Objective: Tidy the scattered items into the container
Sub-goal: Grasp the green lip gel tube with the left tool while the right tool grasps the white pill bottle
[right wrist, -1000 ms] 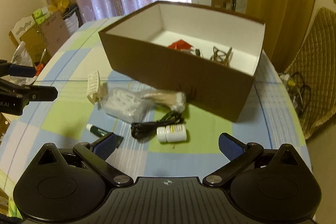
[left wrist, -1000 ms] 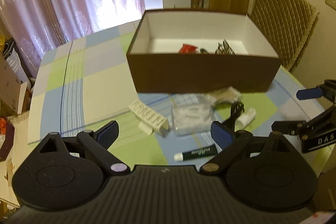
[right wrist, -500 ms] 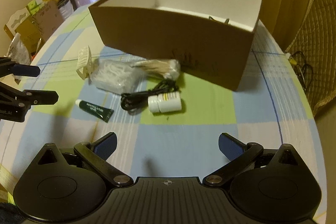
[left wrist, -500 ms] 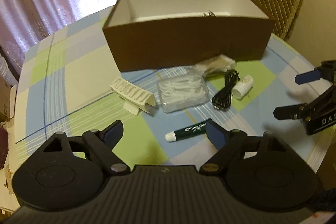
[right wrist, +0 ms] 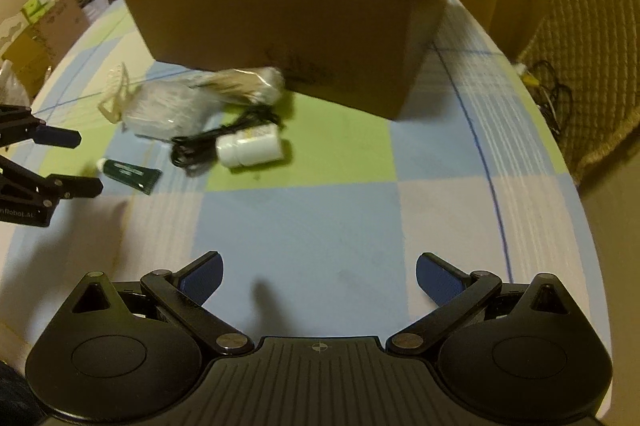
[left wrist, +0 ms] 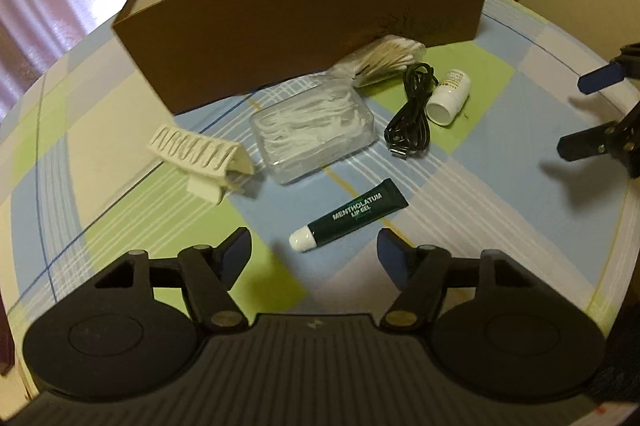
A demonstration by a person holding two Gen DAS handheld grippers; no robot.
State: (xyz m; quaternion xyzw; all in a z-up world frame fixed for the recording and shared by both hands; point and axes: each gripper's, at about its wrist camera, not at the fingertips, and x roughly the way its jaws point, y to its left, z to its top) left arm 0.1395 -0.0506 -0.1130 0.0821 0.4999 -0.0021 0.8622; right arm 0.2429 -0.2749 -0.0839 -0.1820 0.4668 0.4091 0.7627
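My left gripper (left wrist: 314, 252) hangs wide open and empty just short of the lip gel tube (left wrist: 349, 215), which lies flat on the surface (left wrist: 500, 210) in front of the brown box (left wrist: 304, 2). It looks light, soft and probably slick, so I'd pinch across the middle. My right gripper (right wrist: 318, 276), also spread and empty, sits well back from the white bottle (right wrist: 250, 147).
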